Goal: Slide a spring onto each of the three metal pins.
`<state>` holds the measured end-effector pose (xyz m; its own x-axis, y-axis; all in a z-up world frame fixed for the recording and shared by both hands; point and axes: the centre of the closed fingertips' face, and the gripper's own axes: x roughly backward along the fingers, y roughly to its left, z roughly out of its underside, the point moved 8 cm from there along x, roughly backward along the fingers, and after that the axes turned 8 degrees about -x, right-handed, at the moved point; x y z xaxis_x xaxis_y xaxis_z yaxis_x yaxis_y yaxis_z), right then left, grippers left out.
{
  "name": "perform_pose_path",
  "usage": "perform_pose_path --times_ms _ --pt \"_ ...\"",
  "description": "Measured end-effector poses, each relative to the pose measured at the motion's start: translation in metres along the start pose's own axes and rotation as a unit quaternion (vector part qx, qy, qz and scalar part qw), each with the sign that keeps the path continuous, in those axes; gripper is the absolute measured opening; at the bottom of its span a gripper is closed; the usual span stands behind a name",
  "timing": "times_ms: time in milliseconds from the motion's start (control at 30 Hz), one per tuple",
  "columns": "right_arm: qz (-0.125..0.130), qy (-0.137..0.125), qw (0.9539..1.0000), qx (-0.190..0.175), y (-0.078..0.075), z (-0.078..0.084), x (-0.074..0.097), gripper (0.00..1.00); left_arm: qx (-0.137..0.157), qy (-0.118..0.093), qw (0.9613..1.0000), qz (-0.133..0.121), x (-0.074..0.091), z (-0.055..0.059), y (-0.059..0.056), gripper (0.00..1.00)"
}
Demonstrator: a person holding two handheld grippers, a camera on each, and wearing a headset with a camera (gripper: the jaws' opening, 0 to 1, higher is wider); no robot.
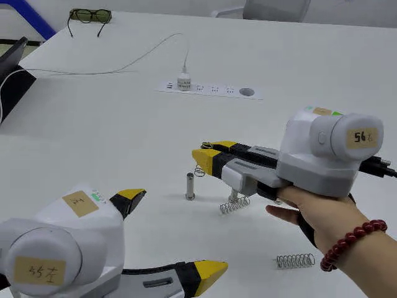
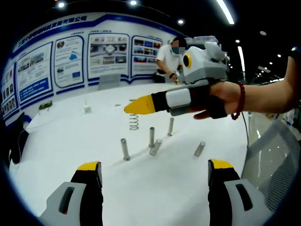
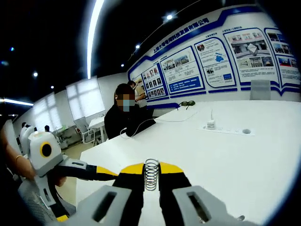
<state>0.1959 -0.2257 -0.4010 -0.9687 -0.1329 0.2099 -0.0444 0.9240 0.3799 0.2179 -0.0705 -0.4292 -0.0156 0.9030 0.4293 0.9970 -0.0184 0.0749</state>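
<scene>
Right gripper (image 3: pixel 151 168), one spring (image 3: pixel 151 175), three pins (image 2: pixel 152 137)

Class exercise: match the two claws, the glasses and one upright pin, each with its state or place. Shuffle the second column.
Column one:
1. right claw
2. left claw
3. glasses
4. upright pin

Column two:
a. open, holding nothing
b. standing on the table, no spring on it
c. shut on a spring
d. lying at the table's far corner

Pairs: 1-c, 2-a, 3-d, 4-b
</scene>
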Motion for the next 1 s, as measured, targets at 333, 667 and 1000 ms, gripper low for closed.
perform_pose_path --times_ms 333,667,1000 --pt "0.009 0.007 0.9997 0.021 -0.005 0.005 -0.016 0.12 0.008 -0.01 0.9999 -0.007 0.0 0.0 0.001 1.0" --pt "0.018 0.02 0.9991 0.033 -0.009 0.012 -0.025 0.12 0.004 -0.013 0.9999 -0.008 -0.001 -0.001 0.002 1.0" --pt "0.029 0.025 0.9982 0.046 -0.011 0.017 -0.029 0.12 0.004 -0.012 0.9999 -0.006 -0.002 -0.001 0.002 1.0"
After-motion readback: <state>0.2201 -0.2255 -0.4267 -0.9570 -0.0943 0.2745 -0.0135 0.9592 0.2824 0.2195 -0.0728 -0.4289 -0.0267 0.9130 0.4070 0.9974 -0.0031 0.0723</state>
